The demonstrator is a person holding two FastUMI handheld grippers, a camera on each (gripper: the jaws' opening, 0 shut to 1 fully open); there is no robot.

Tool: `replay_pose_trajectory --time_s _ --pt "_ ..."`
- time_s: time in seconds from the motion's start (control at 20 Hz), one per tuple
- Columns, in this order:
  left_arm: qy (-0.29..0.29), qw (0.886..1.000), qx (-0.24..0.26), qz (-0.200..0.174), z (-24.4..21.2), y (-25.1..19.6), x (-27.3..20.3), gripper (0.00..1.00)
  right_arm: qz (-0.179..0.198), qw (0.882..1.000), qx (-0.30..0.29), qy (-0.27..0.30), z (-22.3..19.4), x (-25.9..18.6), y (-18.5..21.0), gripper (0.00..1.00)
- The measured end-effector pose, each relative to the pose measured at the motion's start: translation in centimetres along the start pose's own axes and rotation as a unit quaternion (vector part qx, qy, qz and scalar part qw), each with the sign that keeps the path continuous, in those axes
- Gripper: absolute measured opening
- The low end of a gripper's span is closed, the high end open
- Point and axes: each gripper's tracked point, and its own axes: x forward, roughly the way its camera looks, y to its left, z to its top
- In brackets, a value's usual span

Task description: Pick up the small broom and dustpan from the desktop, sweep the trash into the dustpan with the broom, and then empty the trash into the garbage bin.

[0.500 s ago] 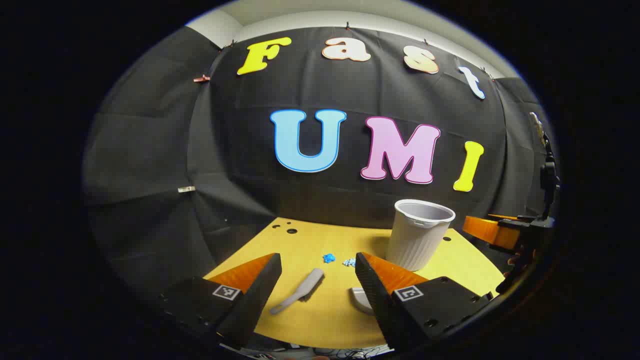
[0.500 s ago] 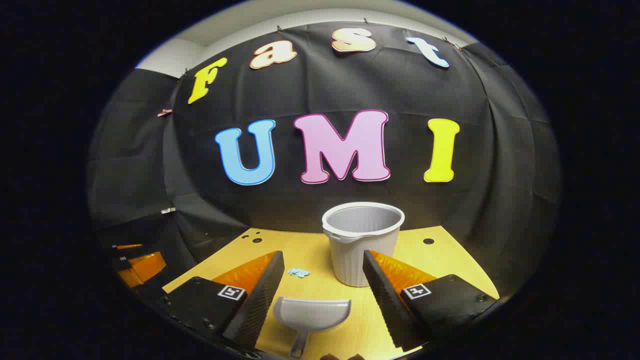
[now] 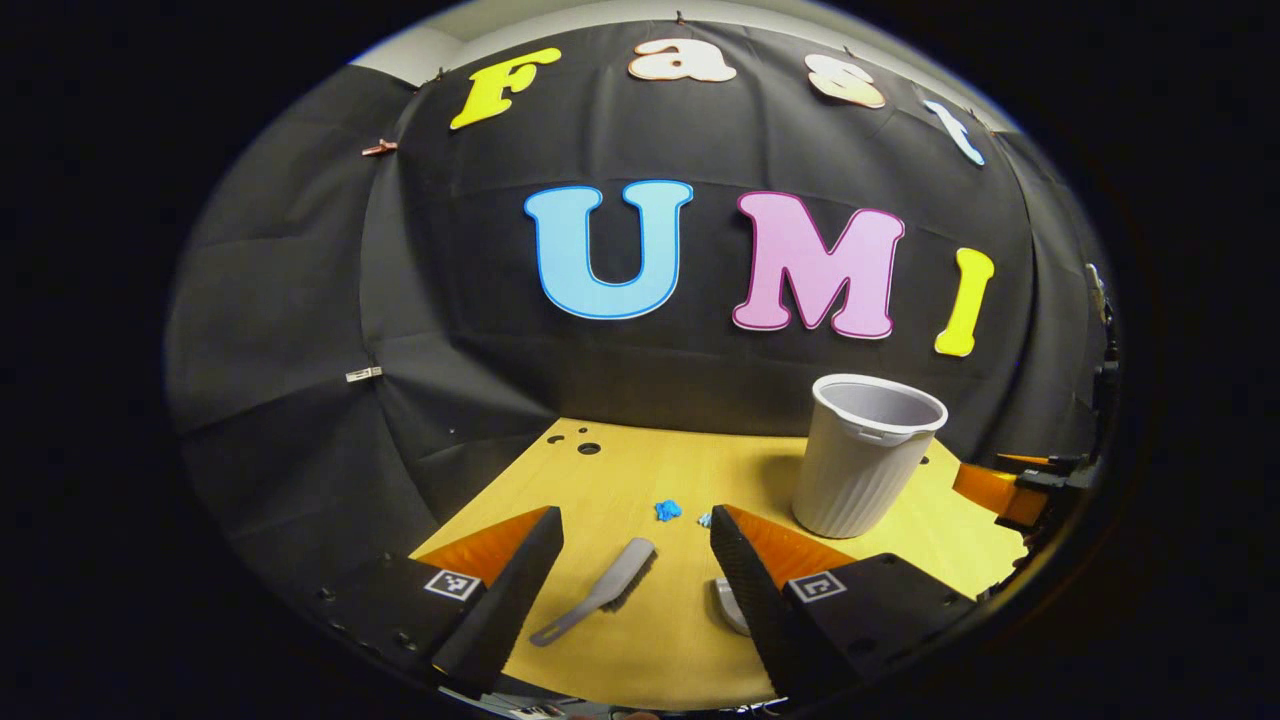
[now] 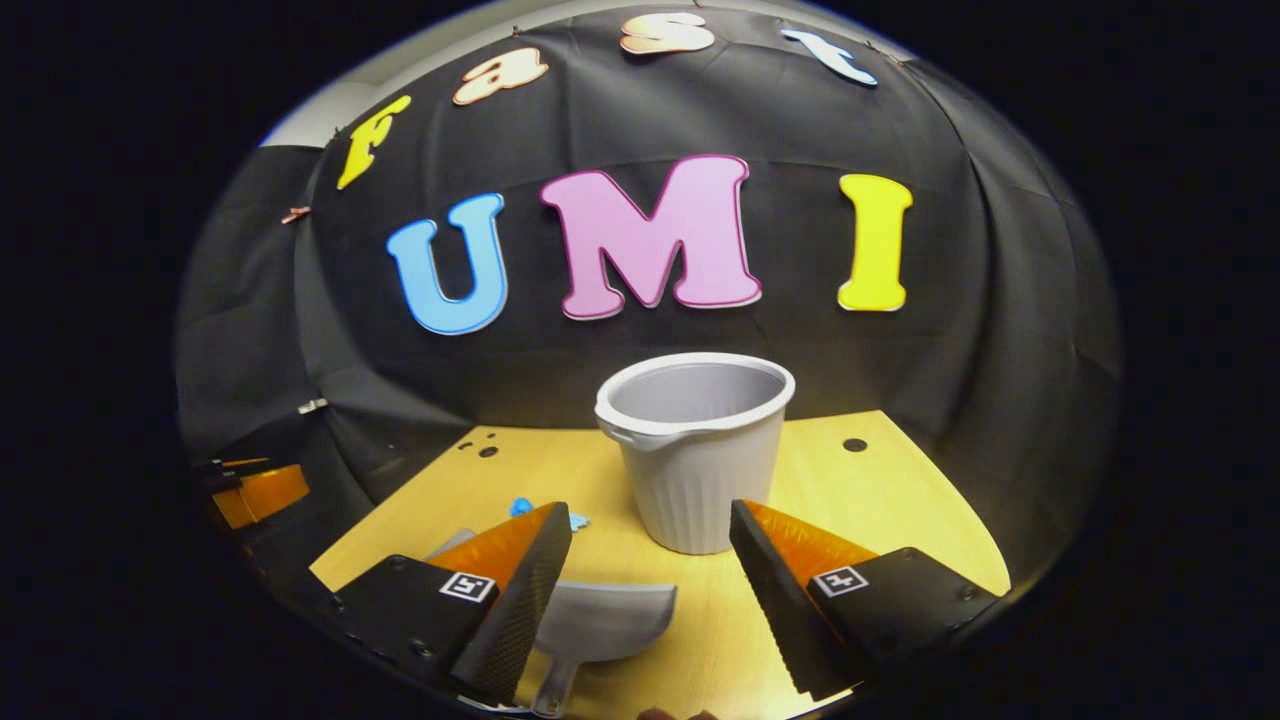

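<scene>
Sitting on the bench: one grey plastic hand broom (image 3: 605,590), one grey plastic dustpan (image 4: 600,625), one ribbed white plastic bin (image 4: 697,450), two crumpled blue paper scraps (image 3: 667,510).

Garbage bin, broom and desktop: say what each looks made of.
Garbage bin: likely moulded plastic, pale grey and matte, with ribbed walls and a rolled rim.
Broom: one-piece grey handle, probably plastic; darker bristles, fibre unclear.
Desktop: yellowish wood-look board with faint grain and drilled holes; solid wood or laminate, cannot tell.
</scene>
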Motion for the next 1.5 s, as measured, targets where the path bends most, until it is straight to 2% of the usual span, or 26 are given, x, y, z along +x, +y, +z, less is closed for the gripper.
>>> replay_pose_trajectory --time_s 0.05,0.25,0.45,0.65,0.85,1.0,1.2,1.35,1.4,1.5 --pt "0.004 1.0 0.005 -0.005 -0.2 0.1 0.4 0.96 0.0 1.0 0.004 0.012 -0.8 0.2 -0.1 0.99" --pt "0.022 0.999 0.025 -0.03 -0.8 0.1 1.8 0.96 -0.009 0.999 0.022 0.026 -0.9 0.6 0.6 0.99" --pt "0.018 0.998 0.035 -0.057 -0.8 0.5 2.9 0.95 0.001 0.999 -0.007 0.034 -1.2 1.1 3.8 0.99" --pt "0.024 0.998 0.026 -0.049 -1.1 1.9 4.0 0.96 0.035 0.998 -0.024 0.045 -1.5 1.8 6.2 0.98" --pt "0.044 0.998 0.022 -0.039 -2.9 3.0 5.1 0.95 0.089 0.994 0.008 0.062 -2.3 2.2 9.0 0.99" --pt "0.052 0.996 0.017 -0.074 -3.9 2.4 5.7 0.96 0.09 0.994 -0.017 0.067 -3.3 2.6 9.5 0.99" --pt "0.12 0.984 0.036 -0.124 -8.9 2.0 7.2 0.96 0.065 0.995 -0.017 0.075 -4.2 3.4 9.3 0.99" --pt "0.172 0.974 0.058 -0.138 -11.8 2.8 8.2 0.96 0.044 0.995 -0.028 0.085 -5.3 3.4 9.1 0.99" --pt "0.19 0.969 0.068 -0.14 -12.7 3.2 8.6 0.92 0.04 0.995 -0.029 0.09 -5.7 3.2 9.2 0.99" --pt "0.221 0.958 0.075 -0.168 -14.8 3.2 9.6 0.96 0.03 0.994 -0.036 0.099 -6.5 2.8 9.1 0.99"
